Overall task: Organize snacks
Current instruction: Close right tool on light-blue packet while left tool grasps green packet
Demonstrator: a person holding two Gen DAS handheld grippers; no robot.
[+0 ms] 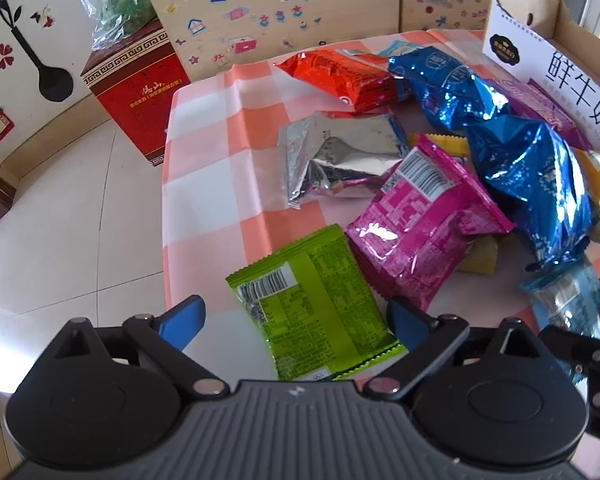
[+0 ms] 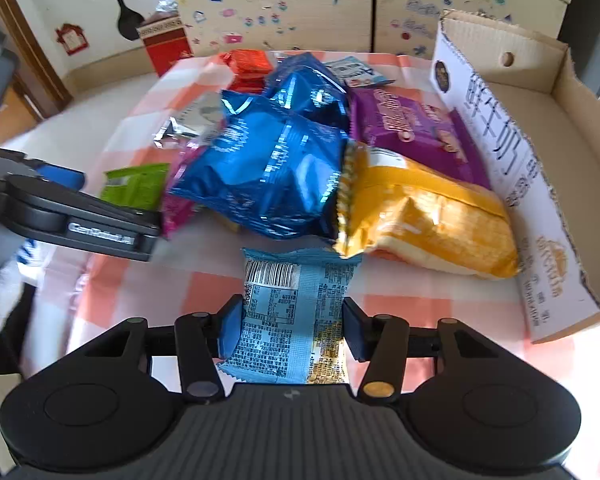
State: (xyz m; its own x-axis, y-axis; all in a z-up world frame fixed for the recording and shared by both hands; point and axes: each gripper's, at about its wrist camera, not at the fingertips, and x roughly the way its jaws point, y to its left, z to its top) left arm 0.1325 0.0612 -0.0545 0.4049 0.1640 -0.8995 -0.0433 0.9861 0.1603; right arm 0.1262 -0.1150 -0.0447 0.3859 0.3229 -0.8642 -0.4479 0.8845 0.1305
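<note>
Light blue packet (image 2: 296, 312): on the desk (image 2: 204, 280) at 6 o'clock of the snack pile, between the right gripper (image 2: 292, 326) pads, which touch both edges. Lift only once firmly pinched. Cardboard box (image 2: 540, 128): 2 o'clock. Left gripper (image 1: 296, 320): wide, straddling the green packet (image 1: 316, 308), not gripping.

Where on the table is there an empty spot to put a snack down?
The checked cloth is bare left of the silver packet and above the green packet, out to the table's edge. The cardboard box looks empty too. The middle is crowded with blue, purple and yellow bags piled together.
</note>
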